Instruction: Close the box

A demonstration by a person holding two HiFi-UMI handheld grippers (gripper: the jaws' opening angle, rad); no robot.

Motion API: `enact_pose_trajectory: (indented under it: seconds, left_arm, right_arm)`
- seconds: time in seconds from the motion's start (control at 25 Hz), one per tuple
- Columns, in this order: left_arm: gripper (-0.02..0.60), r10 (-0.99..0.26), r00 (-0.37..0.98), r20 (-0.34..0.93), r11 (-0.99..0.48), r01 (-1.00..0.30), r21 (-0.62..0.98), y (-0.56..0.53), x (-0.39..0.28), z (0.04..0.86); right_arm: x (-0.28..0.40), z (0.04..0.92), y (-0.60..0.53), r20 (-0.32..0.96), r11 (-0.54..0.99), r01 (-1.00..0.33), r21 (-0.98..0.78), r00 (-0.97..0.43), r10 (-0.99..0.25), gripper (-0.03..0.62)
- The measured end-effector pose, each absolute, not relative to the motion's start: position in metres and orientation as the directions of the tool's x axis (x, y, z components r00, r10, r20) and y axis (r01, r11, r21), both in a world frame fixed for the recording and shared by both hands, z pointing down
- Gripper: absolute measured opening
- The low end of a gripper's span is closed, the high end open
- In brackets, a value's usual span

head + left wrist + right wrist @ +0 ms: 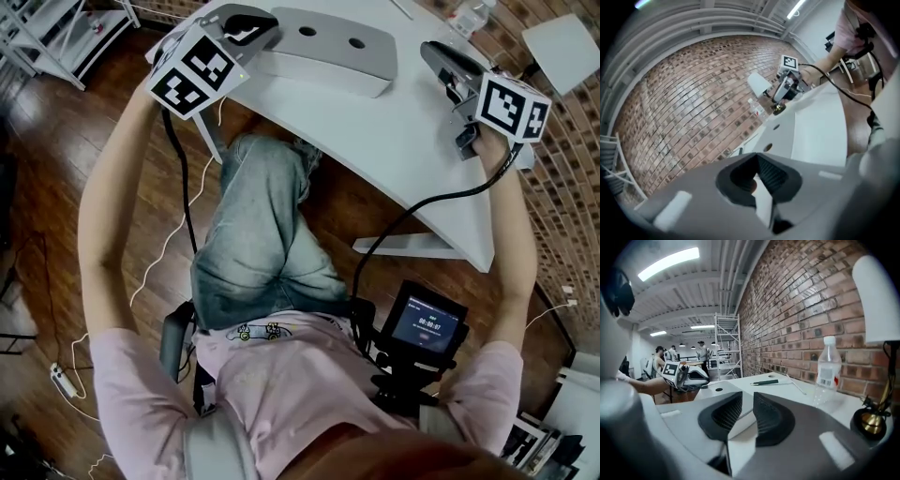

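Note:
A flat pale-grey box (328, 37) with two round holes in its top lies on the white table (422, 159), lid down. My left gripper (251, 23) is at the box's left end, jaws shut; in its own view the ribbed pads (773, 176) meet with nothing between them (757, 165), and the box (780, 136) stretches away ahead. My right gripper (436, 52) hovers just off the box's right end. Its jaws (747, 408) stand partly apart with only pale surface showing in the gap. The box (726, 387) lies beyond them.
A clear water bottle (828, 369), a dark pen (764, 382) and a brass lamp base (874, 423) sit on the table by the brick wall. The table's near edge runs above the person's knees (262, 225). A small screen unit (427, 326) hangs at the waist.

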State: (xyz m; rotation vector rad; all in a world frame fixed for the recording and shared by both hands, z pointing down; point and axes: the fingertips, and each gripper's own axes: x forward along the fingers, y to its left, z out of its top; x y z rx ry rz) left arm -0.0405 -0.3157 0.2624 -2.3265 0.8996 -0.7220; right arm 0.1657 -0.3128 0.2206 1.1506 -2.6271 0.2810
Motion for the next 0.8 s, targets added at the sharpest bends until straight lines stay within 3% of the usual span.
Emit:
enact_pose_trajectory:
  seconds: [0.16,0.24,0.4,0.52,0.72,0.8]
  left_arm:
    - [0.003,-0.745,0.644,0.176,-0.577,-0.488,-0.655,-0.315,-0.047,0.243]
    - [0.003,-0.756,0.636,0.156,-0.543,-0.476,-0.692,-0.312,-0.049,0.242]
    - [0.001,-0.742,0.620,0.254,-0.569,-0.382,-0.729,-0.307,-0.046,0.269]
    - [0.003,-0.743,0.636,0.207,-0.548,-0.401,-0.734,-0.304,-0.042,0.264]
    - [0.003,-0.739,0.632,0.236,-0.506,-0.287,-0.814,-0.289,-0.032,0.272]
    - [0.003,-0.735,0.649,0.198,-0.490,-0.307,-0.816,-0.286,-0.029,0.264]
  right_arm:
    - [0.164,0.211,-0.314,0.271,0.641,-0.768,0.011,-0.614,-0.741,0.074]
    - [0.167,0.202,-0.315,0.215,0.603,-0.795,0.073,-0.578,-0.787,0.025]
    - [0.167,0.181,-0.314,0.076,0.491,-0.826,0.276,-0.490,-0.868,0.002]
    - [0.157,0.179,-0.309,0.034,0.400,-0.796,0.454,-0.432,-0.901,0.003]
    - [0.140,0.190,-0.303,-0.006,0.376,-0.775,0.509,-0.440,-0.898,0.003]
    - [0.138,0.201,-0.304,0.002,0.366,-0.759,0.538,-0.433,-0.901,0.003]
